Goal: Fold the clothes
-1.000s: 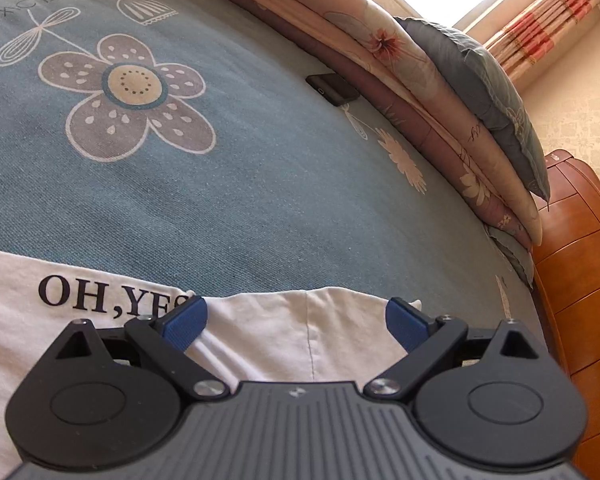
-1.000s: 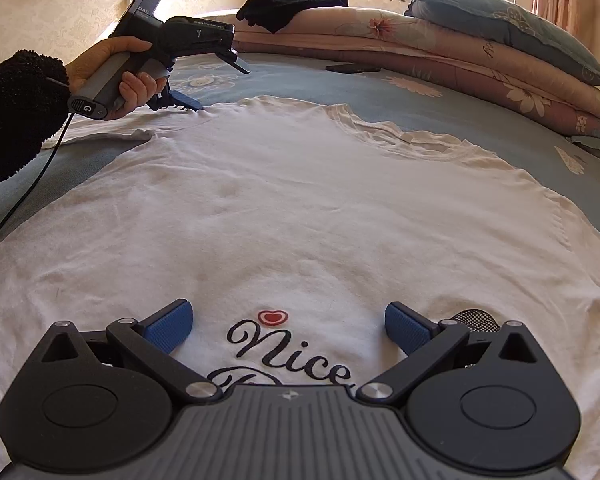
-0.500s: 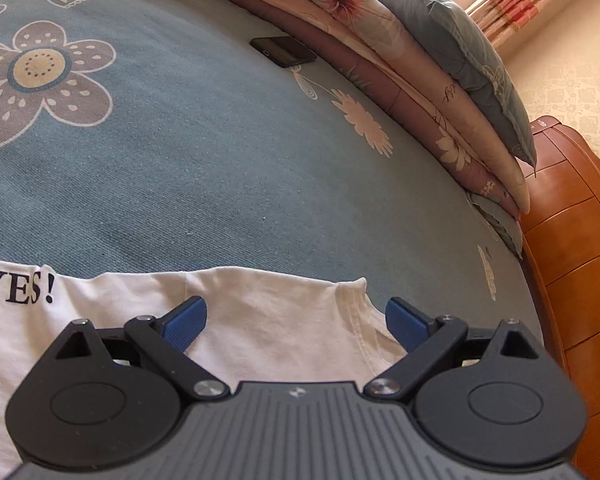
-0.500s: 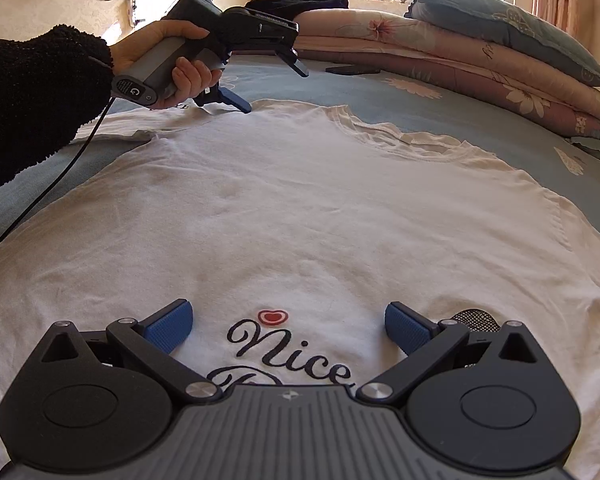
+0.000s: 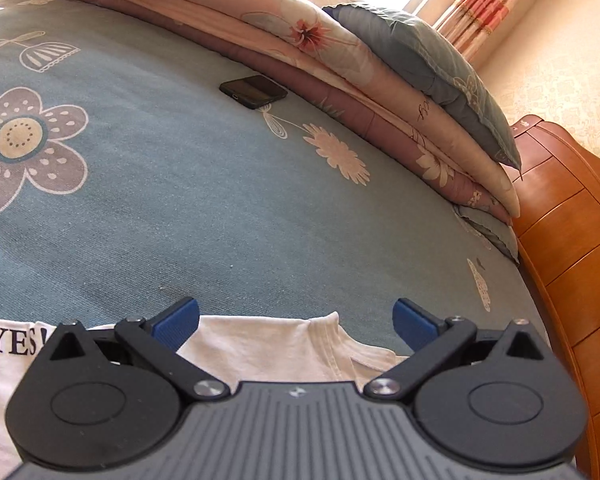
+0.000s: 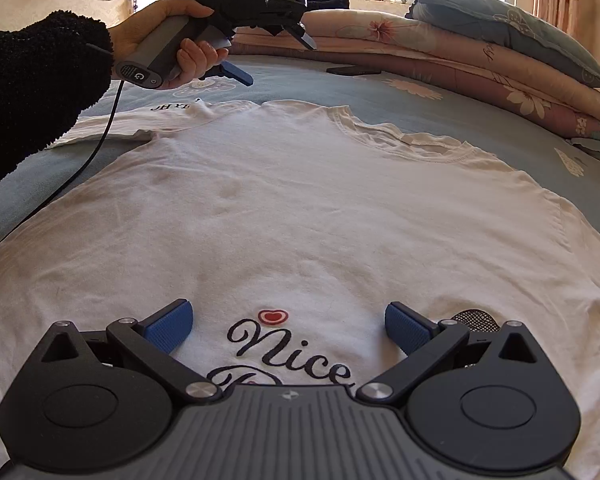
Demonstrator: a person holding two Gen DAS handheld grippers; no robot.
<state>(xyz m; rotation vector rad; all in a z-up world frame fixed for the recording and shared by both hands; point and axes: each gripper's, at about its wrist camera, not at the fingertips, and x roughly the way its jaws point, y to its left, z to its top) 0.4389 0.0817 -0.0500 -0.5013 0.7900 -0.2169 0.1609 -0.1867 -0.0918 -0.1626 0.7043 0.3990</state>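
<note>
1. Lying flat across the middle of the right wrist view, a white T-shirt [image 6: 320,208] is spread on the blue flowered bedsheet [image 6: 440,112], its neckline toward the upper right and a "Nice" print at the lower centre
2. At the bottom of that frame the right gripper [image 6: 286,326] hangs over the print with its jaws spread wide and nothing pinched between the blue pads
3. In the upper left of the same frame a hand [image 6: 168,46] in a black fuzzy sleeve [image 6: 36,88] holds the left gripper [image 6: 278,58] above the shirt's far edge, clear of the cloth
4. In the left wrist view the left gripper [image 5: 296,320] has just been opening its jaws, which stand wide apart; the collar edge of the shirt [image 5: 260,348] lies below and between them, unpinched
5. A dark phone [image 5: 254,91] rests on the sheet in the upper centre, beside stacked floral quilts [image 5: 340,60] topped by a grey-blue pillow [image 5: 428,72]
6. A wooden headboard [image 5: 572,240] fills the right edge
</note>
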